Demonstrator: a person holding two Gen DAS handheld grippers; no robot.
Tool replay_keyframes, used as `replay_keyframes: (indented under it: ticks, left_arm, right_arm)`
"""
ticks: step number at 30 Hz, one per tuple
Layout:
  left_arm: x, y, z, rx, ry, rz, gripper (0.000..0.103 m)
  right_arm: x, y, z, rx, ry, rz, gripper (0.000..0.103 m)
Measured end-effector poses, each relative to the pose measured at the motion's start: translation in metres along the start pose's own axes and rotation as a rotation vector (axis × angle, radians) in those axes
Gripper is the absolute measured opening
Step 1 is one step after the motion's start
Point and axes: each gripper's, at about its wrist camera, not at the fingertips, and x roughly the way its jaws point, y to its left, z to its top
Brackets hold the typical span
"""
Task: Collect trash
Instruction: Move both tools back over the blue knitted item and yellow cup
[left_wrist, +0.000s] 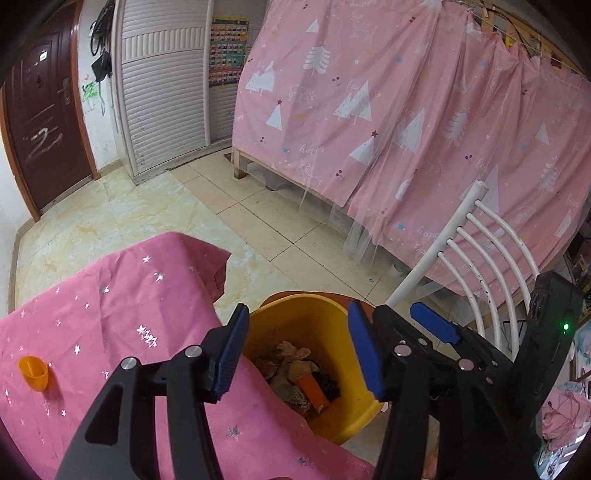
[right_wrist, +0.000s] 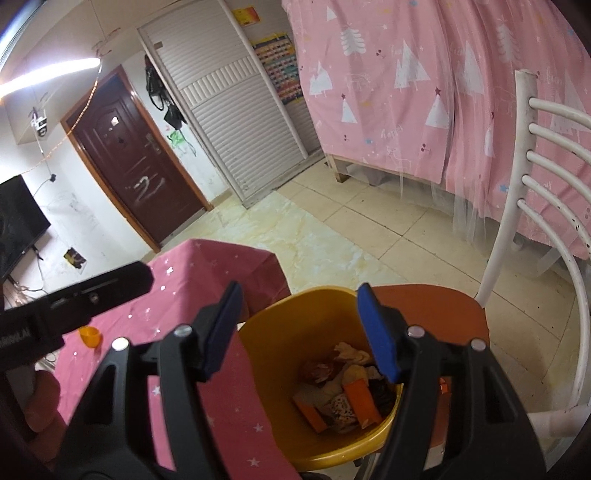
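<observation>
Overlooking a glossy tiled floor (left_wrist: 258, 218) and star-speckled pink tablecloth (left_wrist: 110, 295). Hovering over a smooth round yellow plastic bin (right_wrist: 280, 421) holding crumpled paper and orange scraps (right_wrist: 343, 398): left gripper (left_wrist: 299, 354) released, empty; right gripper (right_wrist: 303, 332) likewise released, empty.

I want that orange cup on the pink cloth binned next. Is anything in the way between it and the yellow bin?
Nothing visible blocks it. The orange cup stands alone on the pink tablecloth, and the cloth between it and the yellow bin is bare. The bin's mouth is open, with room above the trash inside.
</observation>
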Motion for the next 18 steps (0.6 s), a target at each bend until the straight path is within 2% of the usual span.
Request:
replay_keyframes:
  ticks: [8, 18]
  left_arm:
    - [-0.028, 0.016, -0.005, -0.027, -0.024, 0.039, 0.051]
    - [-0.067, 0.049, -0.019, -0.084, -0.061, 0.093, 0.052]
  right_arm:
    - [0.002, 0.012, -0.001, -0.025, 0.004, 0.013, 0.067]
    - [0.0, 0.05, -0.011, -0.114, 0.017, 0.057, 0.07]
